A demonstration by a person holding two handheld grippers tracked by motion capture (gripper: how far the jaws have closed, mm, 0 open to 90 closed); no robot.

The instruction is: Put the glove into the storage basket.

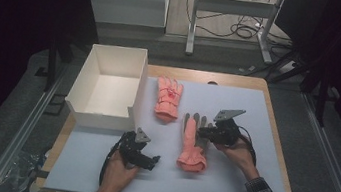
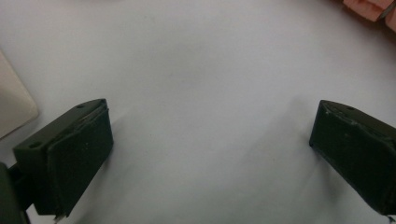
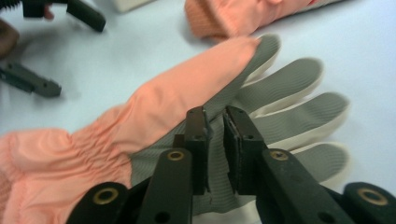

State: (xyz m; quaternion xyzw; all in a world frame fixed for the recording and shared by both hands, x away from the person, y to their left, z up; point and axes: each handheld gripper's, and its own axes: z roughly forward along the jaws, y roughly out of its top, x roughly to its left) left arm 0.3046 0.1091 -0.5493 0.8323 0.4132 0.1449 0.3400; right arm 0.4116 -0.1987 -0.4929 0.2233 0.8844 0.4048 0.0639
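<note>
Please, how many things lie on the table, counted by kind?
Gloves: 2, the near glove and the far glove
White box: 1
Total: 3

On the table [image 1: 226,184], one glove [image 1: 193,142] lies before another glove [image 1: 168,98], box [image 1: 109,87] left.

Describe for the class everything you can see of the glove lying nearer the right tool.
The glove lies flat on the pale table cover, knitted cuff toward the person, fingers pointing away. It looks like soft fabric: salmon-pink cuff and thumb side, ribbed grey palm and fingers with cream edges. One part is folded over the palm. The right tool sits over the palm, jaws a narrow gap apart; whether they pinch fabric I cannot tell. A second pink glove lies apart.
</note>
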